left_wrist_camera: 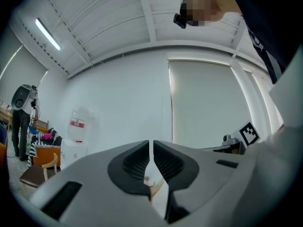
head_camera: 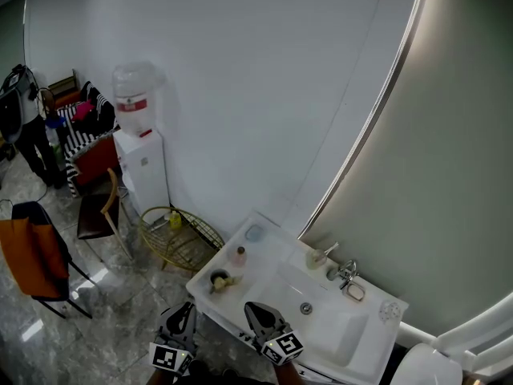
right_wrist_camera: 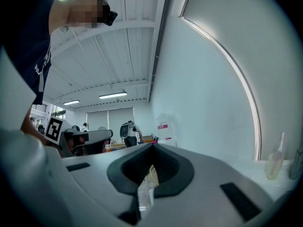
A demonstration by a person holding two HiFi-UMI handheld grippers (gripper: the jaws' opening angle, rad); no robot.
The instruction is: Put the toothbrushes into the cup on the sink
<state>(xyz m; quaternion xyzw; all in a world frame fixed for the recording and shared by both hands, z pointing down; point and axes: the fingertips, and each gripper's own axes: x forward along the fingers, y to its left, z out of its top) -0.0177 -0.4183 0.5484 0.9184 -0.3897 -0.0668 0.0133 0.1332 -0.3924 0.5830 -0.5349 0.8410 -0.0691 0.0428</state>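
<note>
The white sink counter (head_camera: 264,275) stands against the wall below me. By the faucet (head_camera: 346,273) stands a pale cup (head_camera: 317,257) with a thin stick leaning out of it; the right gripper view shows this cup (right_wrist_camera: 273,163) at its far right. Near the counter's left corner lies a small dark and yellow item (head_camera: 219,280), too small to make out. My left gripper (head_camera: 186,311) hovers off the counter's front left, its jaws (left_wrist_camera: 151,148) drawn together to a hairline slit, nothing between them. My right gripper (head_camera: 253,311) hangs over the front edge, shut and empty (right_wrist_camera: 152,161).
A pale round dish (head_camera: 254,233) and a pink bottle (head_camera: 239,255) sit on the counter's left part, a soap dish (head_camera: 353,291) by the faucet. Left of the sink stand a wire basket (head_camera: 178,237), a water dispenser (head_camera: 140,163) and chairs (head_camera: 96,207). A person (head_camera: 24,127) stands far left.
</note>
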